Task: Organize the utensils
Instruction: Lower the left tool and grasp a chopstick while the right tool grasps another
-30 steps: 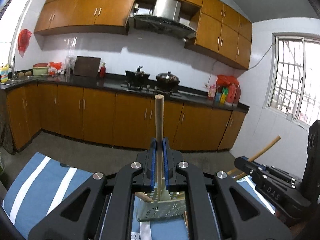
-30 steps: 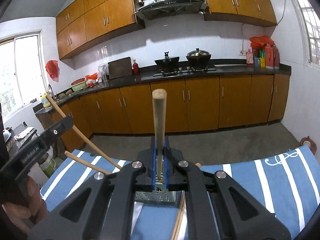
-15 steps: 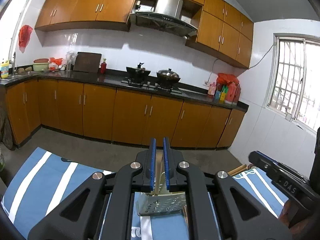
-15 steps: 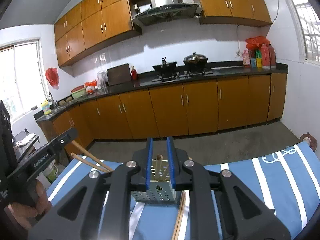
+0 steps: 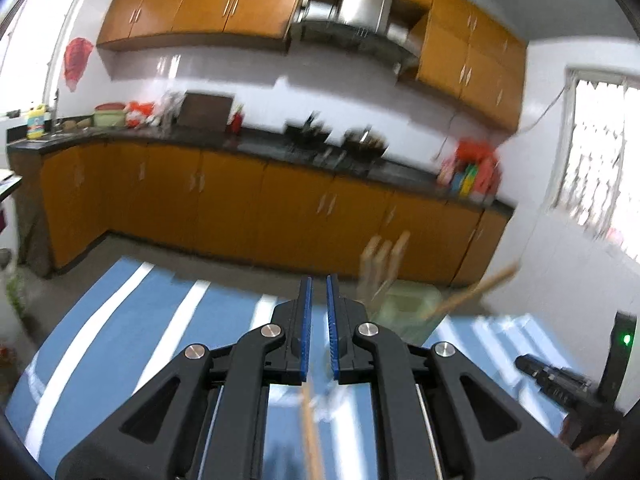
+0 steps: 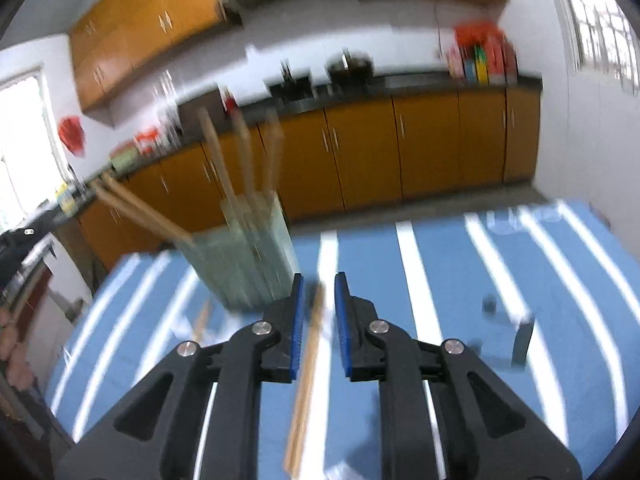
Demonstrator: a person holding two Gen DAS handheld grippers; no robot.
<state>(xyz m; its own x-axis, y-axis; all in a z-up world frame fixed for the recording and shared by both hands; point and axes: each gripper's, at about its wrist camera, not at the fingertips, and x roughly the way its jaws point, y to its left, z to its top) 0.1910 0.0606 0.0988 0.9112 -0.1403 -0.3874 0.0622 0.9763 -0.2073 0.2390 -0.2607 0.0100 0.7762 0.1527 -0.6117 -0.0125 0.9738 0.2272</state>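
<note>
A perforated metal holder (image 5: 404, 312) stands on the blue striped cloth (image 5: 120, 320) with several wooden chopsticks (image 5: 384, 260) upright in it and one leaning out to the right. My left gripper (image 5: 318, 280) is just left of it, jaws nearly together and holding nothing; a loose chopstick (image 5: 310, 432) lies on the cloth beneath it. In the right wrist view the holder (image 6: 248, 264) is ahead on the left. My right gripper (image 6: 319, 280) is open a little, low over another loose chopstick (image 6: 308, 360) that shows through the gap, untouched by the pads.
A third chopstick (image 6: 202, 320) lies on the cloth beside the holder. A small dark object (image 6: 522, 338) stands on the cloth to the right. The right gripper's body (image 5: 560, 376) shows at the left view's right edge. Kitchen cabinets (image 5: 240, 208) run behind the table.
Each gripper held a chopstick upright over the holder; both let go and the sticks now stand in it. Both grippers have dropped lower, the left swinging left and the right swinging right.
</note>
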